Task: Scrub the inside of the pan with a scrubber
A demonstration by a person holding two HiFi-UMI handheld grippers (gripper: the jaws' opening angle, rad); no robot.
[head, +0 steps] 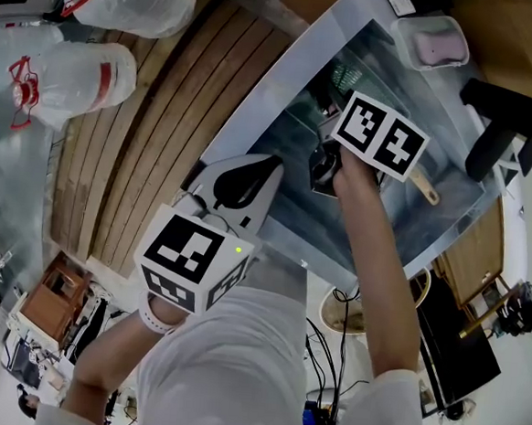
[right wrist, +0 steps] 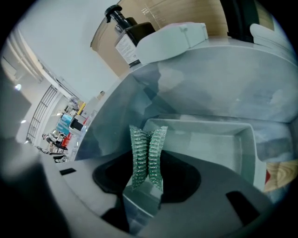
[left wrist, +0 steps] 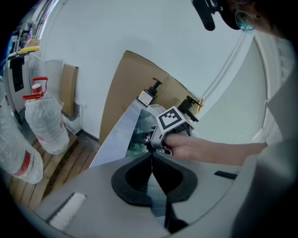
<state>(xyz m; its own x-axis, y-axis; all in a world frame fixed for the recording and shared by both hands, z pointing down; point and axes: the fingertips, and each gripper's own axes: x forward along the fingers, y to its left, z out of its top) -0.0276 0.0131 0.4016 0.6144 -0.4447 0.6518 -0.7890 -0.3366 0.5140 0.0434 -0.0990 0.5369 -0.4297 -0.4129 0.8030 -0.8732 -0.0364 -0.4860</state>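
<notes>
— What's the right gripper (right wrist: 147,186) doing?
— It's clamped on a green mesh scrubber (right wrist: 148,148), folded double and standing up between the jaws. Just beyond it a rectangular pan (right wrist: 205,144) lies in the steel sink (right wrist: 195,88), its wooden handle (right wrist: 281,175) pointing right. I can't tell whether scrubber and pan touch.
— And the left gripper (left wrist: 152,160)?
— Jaws pressed together with nothing between them, held back over the sink's near rim, well behind the right one.
— Anything else nearby?
— A pump soap bottle (right wrist: 126,37) on the far rim, and tied plastic bags (head: 70,77) on the slatted floor.
</notes>
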